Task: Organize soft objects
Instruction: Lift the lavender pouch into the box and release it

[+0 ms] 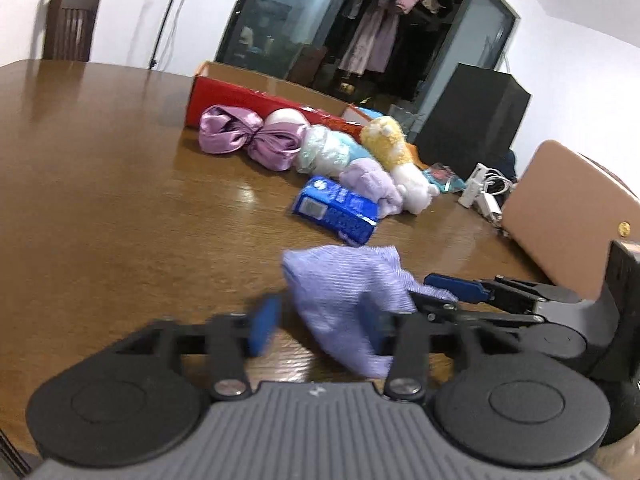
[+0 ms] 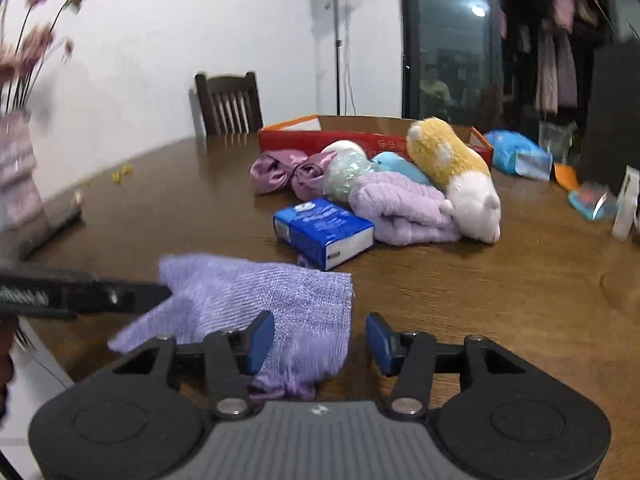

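Left wrist view: lilac mesh cloth (image 1: pixel 344 300) on wooden table (image 1: pixel 120 184), near side of blue tissue pack (image 1: pixel 336 210); left gripper (image 1: pixel 320 328) released, jaws apart around cloth. Right gripper (image 2: pixel 320 342) likewise released, one finger over cloth, not clamping.

text: none legible | red box (image 2: pixel 320 136) print: blurred | blue pack (image 2: pixel 324 232): blurred

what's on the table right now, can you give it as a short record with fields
surface: wooden table
nearest item: lilac mesh cloth, lying between both tongs
left tongs: open, cloth between the pads
right tongs: open, over the cloth's edge
behind cloth: blue tissue pack
pile: folded lilac towel, yellow-white plush toy, purple satin bow
container: red box
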### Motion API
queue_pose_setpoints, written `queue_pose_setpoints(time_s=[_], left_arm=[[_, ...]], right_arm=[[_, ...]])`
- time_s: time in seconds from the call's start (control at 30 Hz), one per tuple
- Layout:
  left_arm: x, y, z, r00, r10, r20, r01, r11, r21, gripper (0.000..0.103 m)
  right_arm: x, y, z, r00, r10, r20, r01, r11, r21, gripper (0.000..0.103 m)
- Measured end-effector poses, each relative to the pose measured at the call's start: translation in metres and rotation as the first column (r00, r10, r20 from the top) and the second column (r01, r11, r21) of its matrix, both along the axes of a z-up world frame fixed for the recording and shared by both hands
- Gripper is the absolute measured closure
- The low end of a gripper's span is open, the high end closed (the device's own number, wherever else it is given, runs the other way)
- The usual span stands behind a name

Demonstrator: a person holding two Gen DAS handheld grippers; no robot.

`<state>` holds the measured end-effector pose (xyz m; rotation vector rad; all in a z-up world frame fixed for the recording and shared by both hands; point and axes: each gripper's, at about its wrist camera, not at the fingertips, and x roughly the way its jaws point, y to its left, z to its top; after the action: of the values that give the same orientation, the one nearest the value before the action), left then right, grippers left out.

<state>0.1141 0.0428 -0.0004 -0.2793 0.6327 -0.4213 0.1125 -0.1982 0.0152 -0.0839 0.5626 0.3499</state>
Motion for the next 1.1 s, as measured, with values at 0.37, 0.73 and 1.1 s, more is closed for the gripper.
queue_pose_setpoints(time_s=[0.37,0.73,1.1], left_arm=[[-0.001,0.001,-0.003,0.997,-0.074,-0.036,0.069,0.989,-0.131,0.091],[0.140,0.024,0.114,0.971,-0.105,0.215,0.133,0.984,-0.122,0.094],[0.359,0.004,0.100,0.999,-0.008,-0.041,0.016,0.976,0.218,0.092]], right_arm=[[-0.009,0.009,-0.003,0.998,0.048,0.039,-0.048,0.999,0.013,0.090],[0.072,-0.001,0.112,0.962,0.106,0.251,-0.143,0.980,0.138,0.092],[0.325,0.069,0.103,0.999,0.038,-0.028,-0.038,0.999,0.000,0.092]])
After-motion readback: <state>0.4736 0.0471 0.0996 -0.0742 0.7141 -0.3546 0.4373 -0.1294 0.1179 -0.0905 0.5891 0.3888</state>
